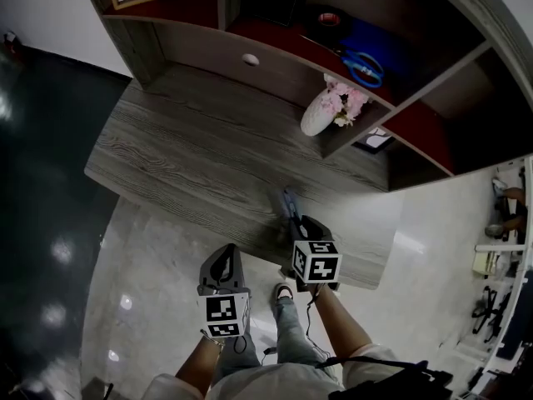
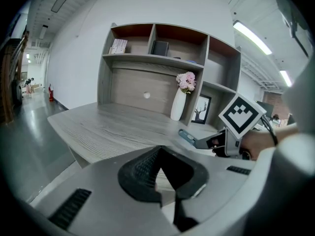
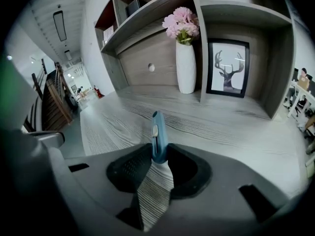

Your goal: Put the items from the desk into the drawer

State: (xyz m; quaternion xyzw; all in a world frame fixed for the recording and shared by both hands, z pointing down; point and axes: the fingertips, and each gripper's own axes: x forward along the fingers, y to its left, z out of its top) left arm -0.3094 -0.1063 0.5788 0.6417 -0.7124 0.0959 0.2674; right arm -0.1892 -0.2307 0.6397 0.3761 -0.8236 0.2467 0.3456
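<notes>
right gripper (image 3: 158,154): jaws closed on the flat sides of a blue utility knife (image 3: 157,134), which stands on its edge between the pads.
knife axis: in line with the jaws. Its free end points ahead and down over the desk (image 1: 191,152), toward the back of the desk.
left gripper (image 2: 160,154): jaw tips together with nothing between them. It hangs just off the desk's front edge, beside the right gripper.
drawer (image 1: 221,50): shut. Its round knob (image 1: 250,59) is across the desk, ahead and to the left of both grippers.
nearer hand: the left gripper is on the knob's side and is free — in my judgement it should pull the drawer open.
knife's path: forward and leftward over bare desk, well clear of the white vase (image 1: 319,115). Held lengthwise, it would probably enter nose first.
</notes>
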